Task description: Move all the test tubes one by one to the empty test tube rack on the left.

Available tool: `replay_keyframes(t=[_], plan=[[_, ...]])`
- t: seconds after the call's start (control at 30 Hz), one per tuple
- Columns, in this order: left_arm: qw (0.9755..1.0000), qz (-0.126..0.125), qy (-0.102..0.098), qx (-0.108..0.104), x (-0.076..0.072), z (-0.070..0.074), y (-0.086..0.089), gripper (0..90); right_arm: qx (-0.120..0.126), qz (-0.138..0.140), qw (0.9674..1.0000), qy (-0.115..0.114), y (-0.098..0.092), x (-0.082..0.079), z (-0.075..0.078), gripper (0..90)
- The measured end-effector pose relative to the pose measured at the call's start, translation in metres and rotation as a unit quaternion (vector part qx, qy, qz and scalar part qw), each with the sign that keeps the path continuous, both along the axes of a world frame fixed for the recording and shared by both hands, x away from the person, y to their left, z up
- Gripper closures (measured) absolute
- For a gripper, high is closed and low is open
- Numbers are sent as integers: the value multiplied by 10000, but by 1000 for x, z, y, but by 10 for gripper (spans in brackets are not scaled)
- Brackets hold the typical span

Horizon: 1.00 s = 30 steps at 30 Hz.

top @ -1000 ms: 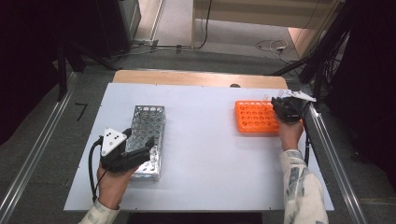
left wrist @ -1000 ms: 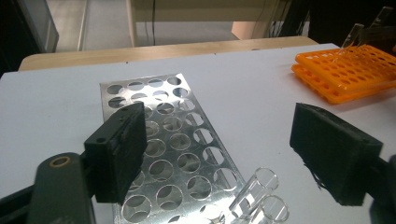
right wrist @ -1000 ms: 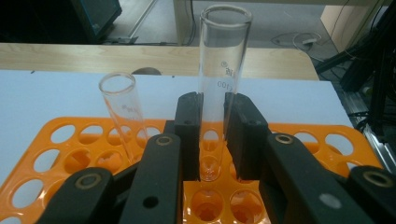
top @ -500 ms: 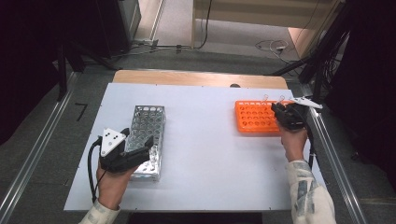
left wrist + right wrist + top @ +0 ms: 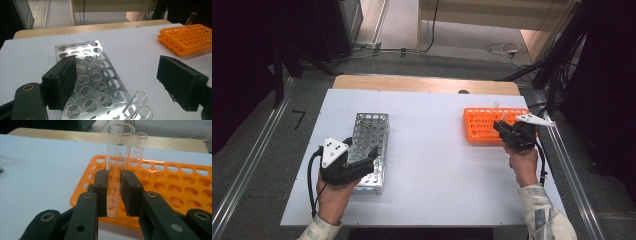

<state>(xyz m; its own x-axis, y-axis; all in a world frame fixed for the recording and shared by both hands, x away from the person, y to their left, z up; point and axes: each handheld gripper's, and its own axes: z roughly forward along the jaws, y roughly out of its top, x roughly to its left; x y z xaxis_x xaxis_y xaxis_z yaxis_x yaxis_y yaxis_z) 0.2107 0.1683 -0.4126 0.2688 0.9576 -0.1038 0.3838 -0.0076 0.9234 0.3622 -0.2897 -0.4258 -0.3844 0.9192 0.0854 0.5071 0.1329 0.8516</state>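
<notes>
At my white table [image 5: 432, 200], the metal rack [image 5: 369, 147] lies on the left and the orange rack [image 5: 484, 125] on the right, well apart. My left tongs [image 5: 362, 162] rest at the metal rack's near end, where they were a second ago, jaws wide and gripping nothing; in the left gripper view two glass tubes [image 5: 140, 106] already stand in the near holes. My right tongs [image 5: 113, 192] have changed place: a second ago they were over the orange rack's far right corner, and now they have drawn back toward me, to its near right edge. Their jaws are clamped on a clear tube [image 5: 117, 152], upright, its rounded bottom clear of the holes. A second tube [image 5: 138, 145] stands in the orange rack just behind it. I judge the lift is done: this tube is out of the orange rack, and the carry across to the metal rack comes next.
</notes>
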Motion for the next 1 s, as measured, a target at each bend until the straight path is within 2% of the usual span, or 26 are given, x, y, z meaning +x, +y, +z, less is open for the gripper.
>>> replay_keyframes(t=[0.2,0.37,0.73,1.0], plan=[[10000,-19,-11,14,-1,1,0,161,-76,352,9993,-21,18,-12,2,730],[10000,-26,-25,13,-1,1,-1,161,-97,744,9972,-37,41,-22,5,730],[10000,-75,1,36,-2,1,-2,161,-135,1527,9882,2,86,-40,4,730],[9999,-113,22,59,-2,0,-3,162,-234,1823,9830,3,107,-50,1,730]])
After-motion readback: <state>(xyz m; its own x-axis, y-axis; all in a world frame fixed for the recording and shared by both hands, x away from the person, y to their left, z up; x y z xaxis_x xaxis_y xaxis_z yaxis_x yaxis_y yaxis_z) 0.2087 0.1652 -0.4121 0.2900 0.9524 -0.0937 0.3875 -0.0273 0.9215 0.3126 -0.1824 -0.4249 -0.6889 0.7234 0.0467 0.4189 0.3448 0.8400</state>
